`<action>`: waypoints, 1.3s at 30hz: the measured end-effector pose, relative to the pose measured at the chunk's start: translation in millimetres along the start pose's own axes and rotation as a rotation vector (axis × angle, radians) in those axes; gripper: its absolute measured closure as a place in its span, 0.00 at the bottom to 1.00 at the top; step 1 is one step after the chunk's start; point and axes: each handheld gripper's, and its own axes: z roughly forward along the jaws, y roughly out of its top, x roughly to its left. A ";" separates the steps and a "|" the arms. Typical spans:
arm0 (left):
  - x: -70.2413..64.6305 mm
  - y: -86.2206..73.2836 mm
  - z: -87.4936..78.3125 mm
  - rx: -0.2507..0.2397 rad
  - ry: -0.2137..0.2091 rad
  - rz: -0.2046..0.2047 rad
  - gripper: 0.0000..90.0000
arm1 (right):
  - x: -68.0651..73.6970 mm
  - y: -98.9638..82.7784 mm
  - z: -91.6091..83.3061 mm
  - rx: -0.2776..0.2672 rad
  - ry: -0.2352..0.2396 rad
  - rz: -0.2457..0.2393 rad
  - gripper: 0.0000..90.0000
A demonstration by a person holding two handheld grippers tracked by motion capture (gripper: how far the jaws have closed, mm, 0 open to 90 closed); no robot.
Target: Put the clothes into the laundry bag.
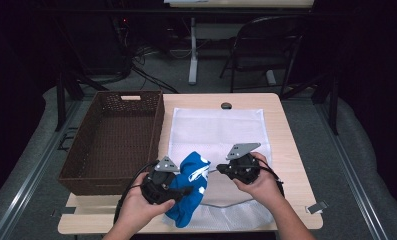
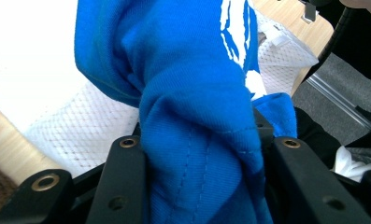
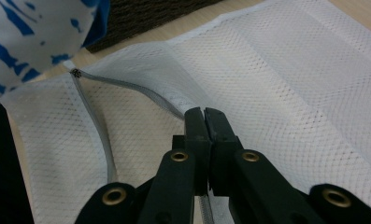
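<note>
Nearest the person, the left gripper [image 1: 183, 190] was clenched on a bunched blue cotton-knit garment with white print [image 1: 190, 192], its jaws squeezing a thick twist of the soft jersey, stitched seams showing in the left gripper view [image 2: 197, 154]. The garment hung just above the near edge of a flat white mesh laundry bag [image 1: 221, 132], beside its open mouth. The right gripper [image 3: 205, 122] had its jaws pressed tight together on the bag's zippered rim [image 3: 171, 103], lifting one fine netted layer so a gap opened beneath; the grey zipper tape curved off to a dark slider.

To do this step well, I judged the right hand should hold the rim high and taut, while the left pushed the bundle low and deep into the gap before letting go, so no loose fold snagged the zip teeth.

Farther off lay the pale wooden table top [image 1: 281, 135] and, left of the bag, a brown woven rectangular basket [image 1: 151, 135], stiff and ribbed
</note>
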 end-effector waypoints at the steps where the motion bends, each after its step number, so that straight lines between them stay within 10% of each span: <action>1: -0.8 -0.8 1.9 -0.001 -0.002 0.000 0.70 | 0.0 0.1 -0.2 0.000 -0.003 0.002 0.99; 39: -28.4 -28.6 45.8 0.069 -0.029 0.083 0.70 | 2.2 -0.5 0.6 -0.008 -0.001 -0.004 0.99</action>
